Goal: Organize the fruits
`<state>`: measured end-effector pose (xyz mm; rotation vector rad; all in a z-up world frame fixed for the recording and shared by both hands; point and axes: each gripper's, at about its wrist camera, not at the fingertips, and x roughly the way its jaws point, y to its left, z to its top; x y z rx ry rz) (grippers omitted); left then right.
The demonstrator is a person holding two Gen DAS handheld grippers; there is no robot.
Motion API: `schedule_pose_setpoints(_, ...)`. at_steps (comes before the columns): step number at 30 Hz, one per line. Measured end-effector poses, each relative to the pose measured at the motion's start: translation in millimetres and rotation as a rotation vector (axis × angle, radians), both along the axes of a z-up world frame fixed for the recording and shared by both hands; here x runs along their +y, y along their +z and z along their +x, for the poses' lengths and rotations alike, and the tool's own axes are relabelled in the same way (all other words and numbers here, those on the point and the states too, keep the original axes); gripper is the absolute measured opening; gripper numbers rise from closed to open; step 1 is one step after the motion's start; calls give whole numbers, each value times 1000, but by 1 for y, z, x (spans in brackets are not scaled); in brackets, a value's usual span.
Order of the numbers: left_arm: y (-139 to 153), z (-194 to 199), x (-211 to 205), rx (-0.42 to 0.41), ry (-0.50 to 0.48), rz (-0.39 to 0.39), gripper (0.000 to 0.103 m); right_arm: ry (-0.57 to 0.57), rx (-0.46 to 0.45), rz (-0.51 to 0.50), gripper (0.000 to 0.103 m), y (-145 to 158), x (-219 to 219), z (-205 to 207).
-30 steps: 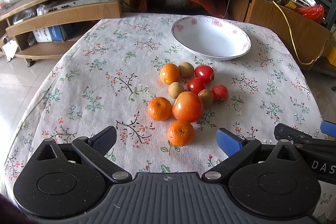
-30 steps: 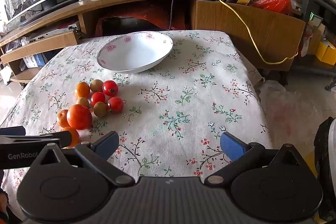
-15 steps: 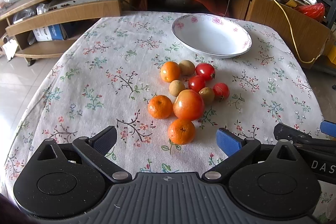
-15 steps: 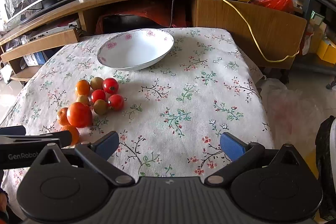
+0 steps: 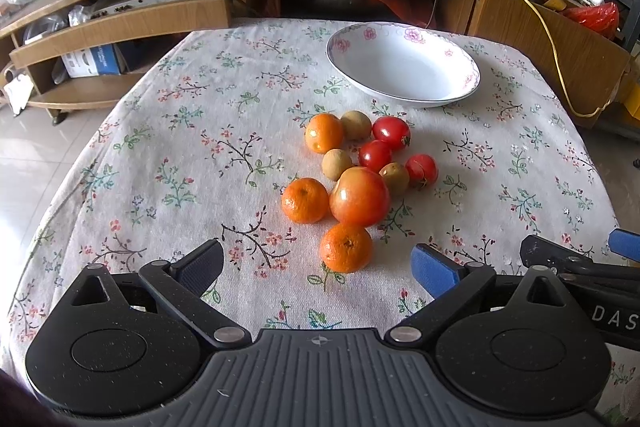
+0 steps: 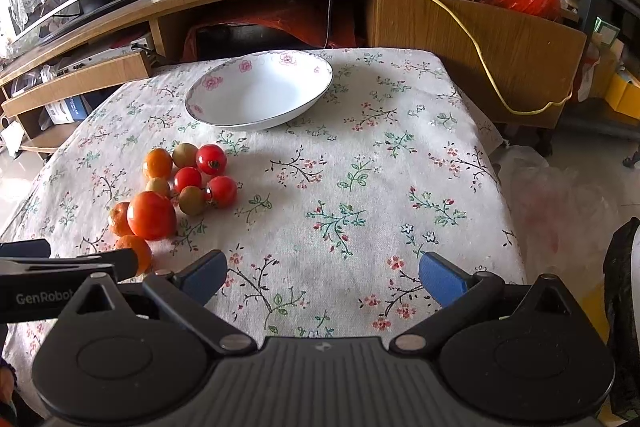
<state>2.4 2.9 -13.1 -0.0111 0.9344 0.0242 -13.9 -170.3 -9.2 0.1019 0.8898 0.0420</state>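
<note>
A cluster of fruit lies on the floral tablecloth: a big tomato [image 5: 359,195], three mandarins, the nearest one [image 5: 345,247], three small red tomatoes [image 5: 391,132] and three brownish longans [image 5: 337,164]. A white flowered bowl [image 5: 404,67] stands empty behind them. My left gripper [image 5: 316,267] is open and empty just in front of the nearest mandarin. My right gripper [image 6: 322,273] is open and empty over bare cloth, right of the fruit [image 6: 151,215] and in front of the bowl [image 6: 260,91].
The table [image 5: 168,131] falls off to a tiled floor on the left. A wooden TV stand [image 5: 120,19] with cables stands behind it. A wooden panel with a yellow cable [image 6: 480,47] is at the back right. The left gripper's side [image 6: 60,267] shows in the right wrist view.
Both grippers have shifted slightly forward towards the fruit and bowl. Both stay open. The fruit has not moved.
</note>
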Motion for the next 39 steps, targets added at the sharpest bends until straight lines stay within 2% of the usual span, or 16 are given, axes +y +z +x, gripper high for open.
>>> schedule_pose_setpoints(11, -6, 4, 1, -5, -45, -31, 101, 14, 13, 0, 102, -1, -1, 1)
schedule_pose_setpoints(15, -9, 6, -4, -1, -56, 9, 101, 23, 17, 8, 102, 0, -1, 4)
schedule_pose_setpoints(20, -10, 9, -3, 7, -47, -3, 101, 31, 27, 0, 102, -3, -1, 7)
schedule_pose_setpoints(21, -11, 10, -3, 9, -46, 5, 99, 29, 30, 2, 102, -4, -1, 7)
schedule_pose_setpoints(22, -11, 10, -3, 10, -44, 15, 90, 27, 31, 3, 102, -4, -2, 7)
schedule_pose_setpoints(23, -12, 12, -3, 18, -47, 15, 77, 25, 31, 4, 102, -4, -2, 8)
schedule_pose_setpoints(25, -16, 17, -2, 44, -57, -11, 70, 16, 30, 10, 102, -3, -5, 9)
schedule_pose_setpoints(28, -23, 20, -3, 60, -47, -4, 69, 5, 29, 25, 102, -2, -8, 10)
schedule_pose_setpoints(33, -23, 24, -7, 38, -59, 21, 64, -2, 23, 48, 102, 2, -12, 10)
schedule_pose_setpoints(35, -27, 27, -8, 50, -62, 12, 57, 0, 19, 56, 101, 3, -13, 11)
schedule_pose_setpoints(39, -30, 28, -12, 46, -74, 20, 55, 17, 21, 90, 91, 3, -14, 12)
